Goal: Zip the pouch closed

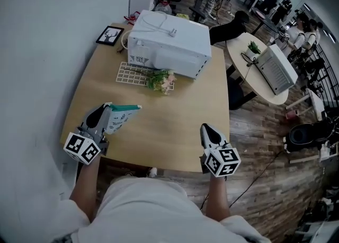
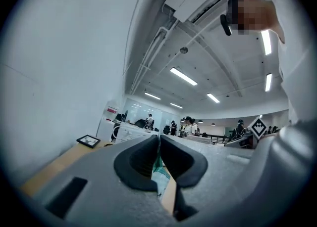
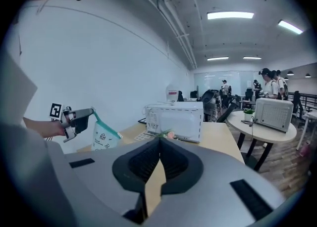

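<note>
Seen from my head camera, I stand at the near edge of a light wooden table (image 1: pixel 175 125) with a two-jaw tool in each hand. My left gripper (image 1: pixel 106 110) sits at about 8 o'clock in that view, and its jaws are clamped on the pouch (image 1: pixel 121 117), a white bag with small printed motifs and a teal band along its top. The pouch sticks out from the jaw tips toward 3 o'clock, over the tabletop; I cannot tell whether it touches the wood. In the left gripper view the two dark pads meet with only the pouch (image 2: pixel 161 176) pinched between them, its body trailing below toward 6 o'clock. My right gripper (image 1: pixel 205 128) is at about 5 o'clock in the head view, well apart from the pouch, which lies at its 9 o'clock. Its jaws are pressed together with nothing between them. The right gripper view shows the pouch (image 3: pixel 104 137) at 9 o'clock, hanging from the left gripper (image 3: pixel 81 119) by one end of the teal band. A white microwave (image 1: pixel 169 43) stands at the table's far edge, at 12 o'clock, with a small bunch of flowers (image 1: pixel 161 80) in front.
</note>
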Demonstrator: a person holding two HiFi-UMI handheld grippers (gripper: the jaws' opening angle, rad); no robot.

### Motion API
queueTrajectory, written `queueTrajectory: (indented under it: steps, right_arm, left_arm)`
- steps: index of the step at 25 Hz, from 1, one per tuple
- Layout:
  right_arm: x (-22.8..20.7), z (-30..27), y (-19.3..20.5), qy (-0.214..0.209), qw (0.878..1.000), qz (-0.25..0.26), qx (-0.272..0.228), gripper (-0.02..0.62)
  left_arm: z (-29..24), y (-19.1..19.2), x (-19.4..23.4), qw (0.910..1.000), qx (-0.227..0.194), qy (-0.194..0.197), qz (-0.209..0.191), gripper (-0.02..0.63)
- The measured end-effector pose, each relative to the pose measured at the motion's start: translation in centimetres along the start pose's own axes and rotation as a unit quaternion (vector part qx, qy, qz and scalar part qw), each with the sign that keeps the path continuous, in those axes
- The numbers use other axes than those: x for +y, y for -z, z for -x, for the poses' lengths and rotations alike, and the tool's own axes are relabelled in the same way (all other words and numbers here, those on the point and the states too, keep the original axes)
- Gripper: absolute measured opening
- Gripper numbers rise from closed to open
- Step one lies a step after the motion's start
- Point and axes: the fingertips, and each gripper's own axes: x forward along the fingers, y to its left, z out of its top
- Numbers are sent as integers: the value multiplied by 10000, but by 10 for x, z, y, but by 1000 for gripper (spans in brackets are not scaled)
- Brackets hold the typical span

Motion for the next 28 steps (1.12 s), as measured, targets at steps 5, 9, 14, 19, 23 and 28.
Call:
queueTrajectory:
  steps: [5, 9, 14, 19, 23, 28]
  right_arm:
    - [-16, 12, -11, 189, 9995, -120, -201, 2]
    - [-17, 20, -20, 155, 9990, -220, -354, 0]
    - [-13, 22, -34, 132, 9989, -89, -443, 0]
    - [-11, 29, -49, 240, 9973, -72, -688, 0]
    - [-8, 32, -51, 312, 9964, -112, -781, 0]
    - [-7, 37, -48, 371, 9963, -129, -761, 0]
  left_arm:
    - [15, -21, 0, 9995, -103, -213, -187, 25]
    - [29, -40, -1, 9982, -278, -419, -338, 25]
    - [49, -53, 8, 9955, -420, -775, -347, 25]
    - [62, -54, 16, 9937, -439, -957, -384, 25]
    - [62, -58, 21, 9933, -520, -963, -378, 25]
    - [62, -63, 16, 9934, -586, -920, -349, 25]
